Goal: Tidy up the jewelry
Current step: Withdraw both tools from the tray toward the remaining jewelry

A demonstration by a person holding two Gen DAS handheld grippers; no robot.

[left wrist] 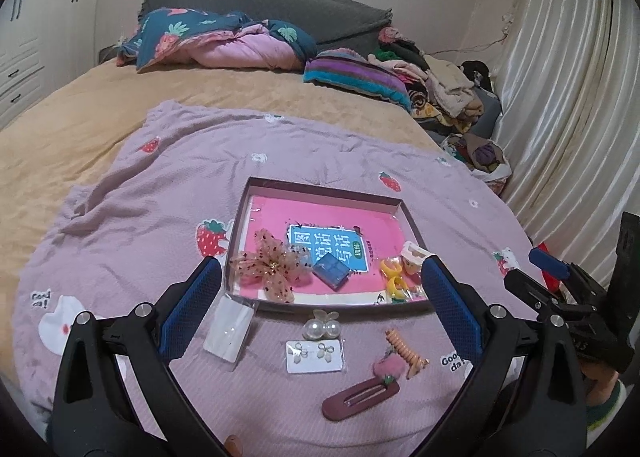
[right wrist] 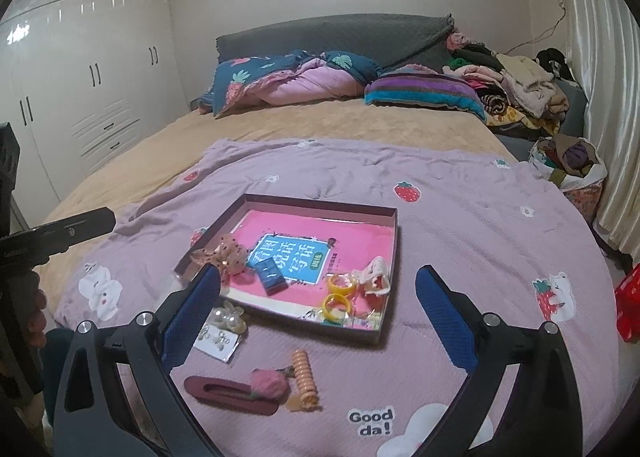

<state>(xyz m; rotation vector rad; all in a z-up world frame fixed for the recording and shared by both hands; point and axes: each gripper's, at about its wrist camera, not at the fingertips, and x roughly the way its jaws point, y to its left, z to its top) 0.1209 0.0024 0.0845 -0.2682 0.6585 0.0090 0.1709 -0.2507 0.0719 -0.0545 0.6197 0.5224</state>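
A shallow box tray lies on a lilac blanket. It holds a pink booklet, a dotted fabric flower, a small blue box, two yellow rings and a white clip. In front of it lie a pearl clip, an earring card, a white packet, a maroon hair clip, a pink pompom and an orange spiral tie. My left gripper and right gripper are open and empty above these.
The blanket covers a tan bed with pillows and a clothes pile at the far end. A curtain hangs right, a wardrobe stands left. A red thing sits at the right edge.
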